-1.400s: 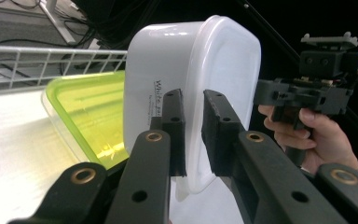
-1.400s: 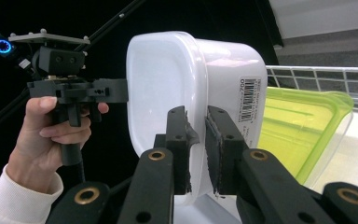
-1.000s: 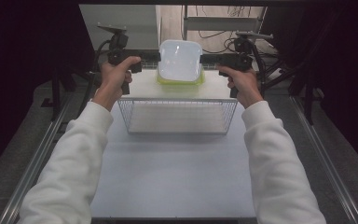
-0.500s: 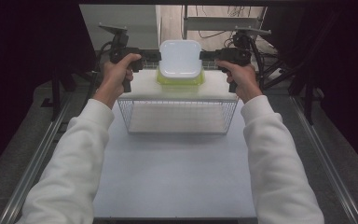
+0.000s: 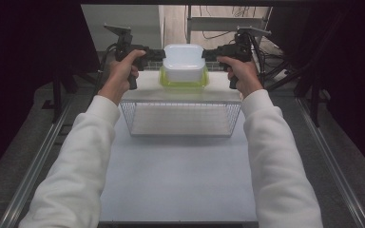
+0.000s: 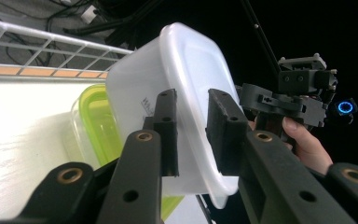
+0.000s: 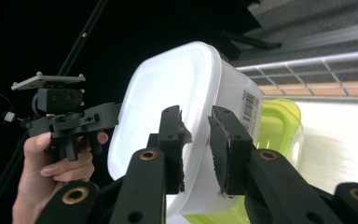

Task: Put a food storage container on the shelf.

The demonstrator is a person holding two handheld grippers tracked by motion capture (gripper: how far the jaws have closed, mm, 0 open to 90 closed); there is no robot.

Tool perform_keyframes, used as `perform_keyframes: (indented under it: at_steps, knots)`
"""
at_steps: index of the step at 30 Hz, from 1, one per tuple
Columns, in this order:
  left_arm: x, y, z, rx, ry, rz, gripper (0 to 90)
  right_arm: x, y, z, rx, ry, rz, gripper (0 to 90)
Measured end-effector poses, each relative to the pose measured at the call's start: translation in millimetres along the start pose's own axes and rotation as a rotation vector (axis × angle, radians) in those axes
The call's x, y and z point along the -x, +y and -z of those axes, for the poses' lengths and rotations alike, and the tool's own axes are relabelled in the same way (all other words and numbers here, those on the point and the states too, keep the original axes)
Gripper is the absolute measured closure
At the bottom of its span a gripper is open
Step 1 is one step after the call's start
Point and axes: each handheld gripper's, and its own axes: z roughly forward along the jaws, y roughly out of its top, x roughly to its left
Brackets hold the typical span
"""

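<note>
A white plastic container (image 5: 184, 61) rests on top of a green-lidded container (image 5: 183, 81) at the far end of the table. My left gripper (image 5: 159, 54) is at its left side and my right gripper (image 5: 208, 54) at its right side. In the left gripper view the left gripper (image 6: 193, 126) has the white container's (image 6: 168, 74) edge between its jaws, with a gap beside the pads. The right gripper (image 7: 196, 140) stands the same way at the white container (image 7: 182, 84). Both pairs of jaws have just been opening.
A wire basket (image 5: 180, 118) stands on the white table (image 5: 180, 180) just in front of the containers. Metal rails (image 5: 38, 161) run along both sides of the table. Dark frames and cables lie beyond the far edge.
Both hands have shifted a little away from me. The white container sits lower and flatter on the green one, and more of the green one shows in front.
</note>
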Motion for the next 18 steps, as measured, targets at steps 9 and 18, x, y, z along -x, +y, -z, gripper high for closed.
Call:
perform_keyframes:
  at_steps: [9, 18]
  knots:
    - [-1.3, -2.0, -5.5, 0.011, 0.007, -0.032, 59.8, 0.4, -0.9, -0.3, 0.014, -0.021, 0.031, 64.6]
    - [15.0, -17.7, 15.3, 0.107, 0.071, -0.189, 27.3, -20.4, -13.9, 19.8, 0.122, -0.033, 0.23, 35.2]
